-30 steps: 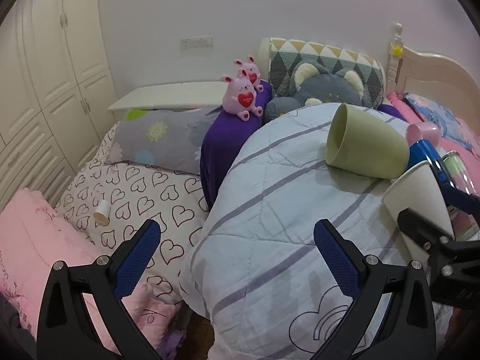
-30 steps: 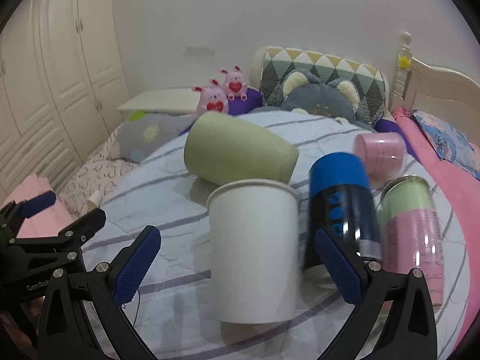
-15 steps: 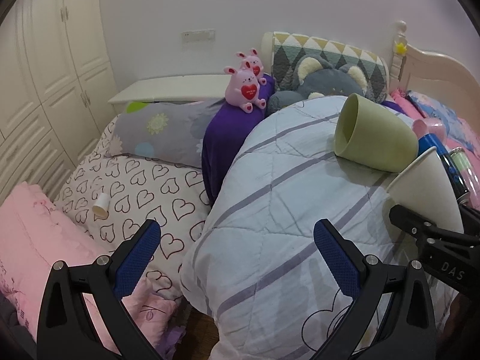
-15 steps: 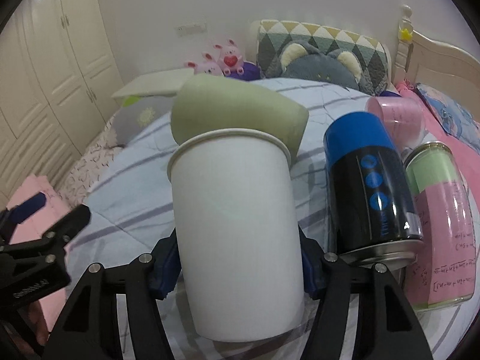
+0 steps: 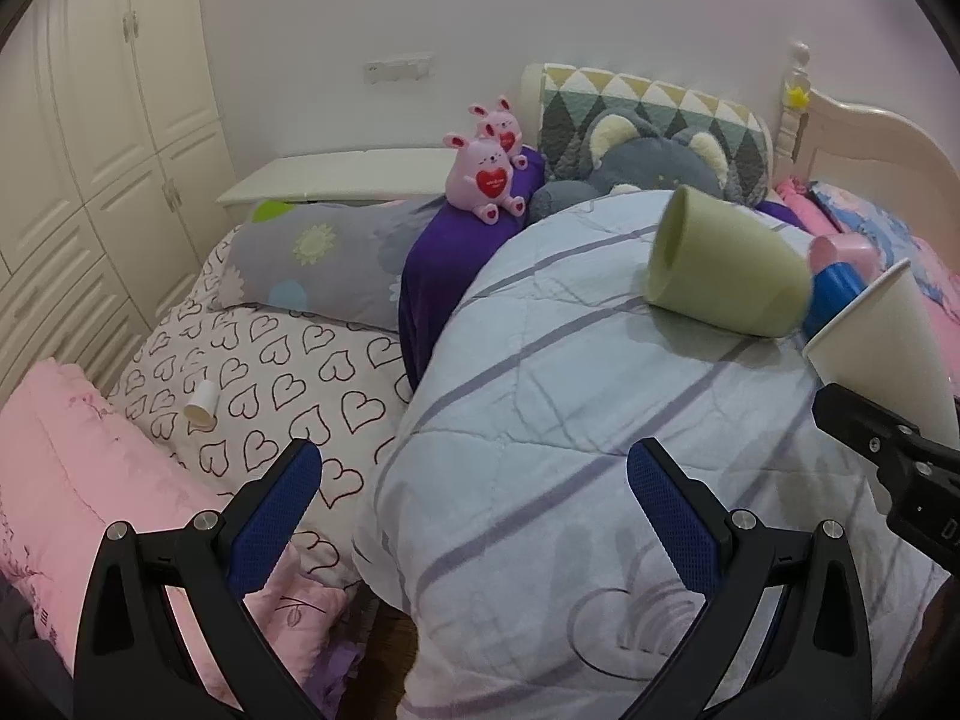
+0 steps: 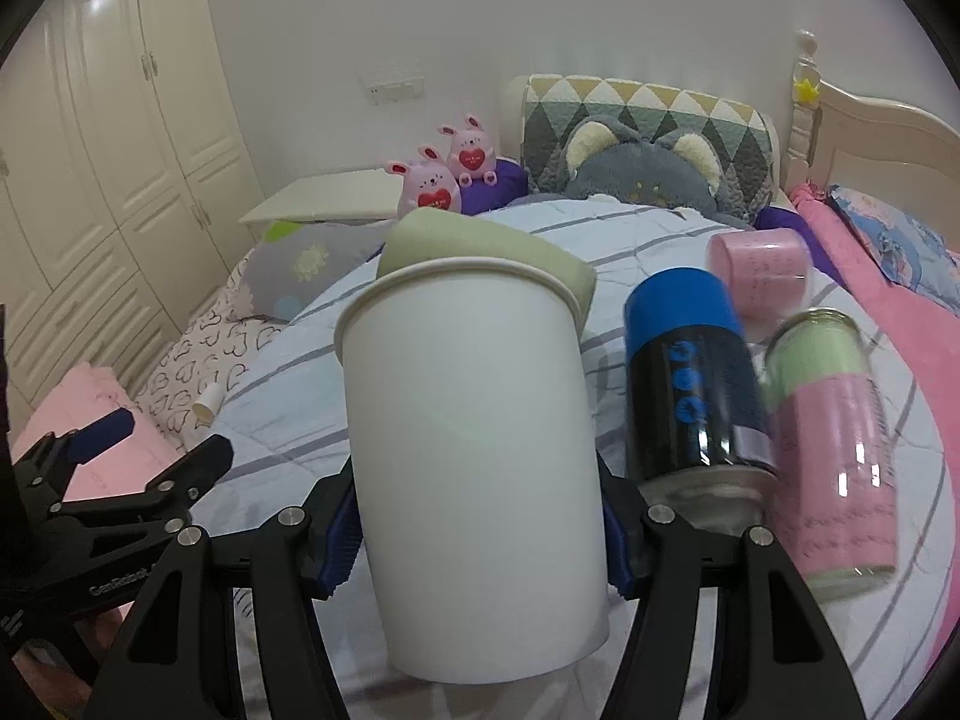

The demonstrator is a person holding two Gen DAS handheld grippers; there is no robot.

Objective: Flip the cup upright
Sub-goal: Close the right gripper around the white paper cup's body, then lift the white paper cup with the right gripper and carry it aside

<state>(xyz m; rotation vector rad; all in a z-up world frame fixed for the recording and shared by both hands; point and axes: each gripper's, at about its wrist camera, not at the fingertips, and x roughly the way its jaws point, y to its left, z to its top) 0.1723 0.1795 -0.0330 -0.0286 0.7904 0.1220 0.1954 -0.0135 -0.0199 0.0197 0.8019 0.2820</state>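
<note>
Right tongs: the right gripper (image 6: pixel 477 531) was clamped on the white paper cup (image 6: pixel 474 468), one blue pad pressed against each side of its lower wall.
White paper cup: it filled the middle of the right wrist view, rim away from the camera; whether it touched the striped quilt (image 6: pixel 288 420) could not be told.
Same cup, left wrist view: the white paper cup (image 5: pixel 882 354) showed only at the right edge, leaning, with the black frame of the right gripper (image 5: pixel 900 468) below it.
Left tongs: the left gripper (image 5: pixel 474 516) stood wide apart, holding nothing, its blue pads (image 5: pixel 273 516) over the near edge of the striped quilt (image 5: pixel 540 420).
Only in right wrist view: the blue-capped can (image 6: pixel 690 384) lying just beside the cup, and the pink-and-green can (image 6: pixel 834 438) just beyond it to the right.
Only in left wrist view: the open mouth of the green cup (image 5: pixel 726 264), lying on its side behind the white one.
Farther back: a pink roll (image 6: pixel 759 267), then two pink bunny toys (image 5: pixel 483 177) and a grey plush (image 6: pixel 645 174) against the patterned cushion (image 6: pixel 642 114).
</note>
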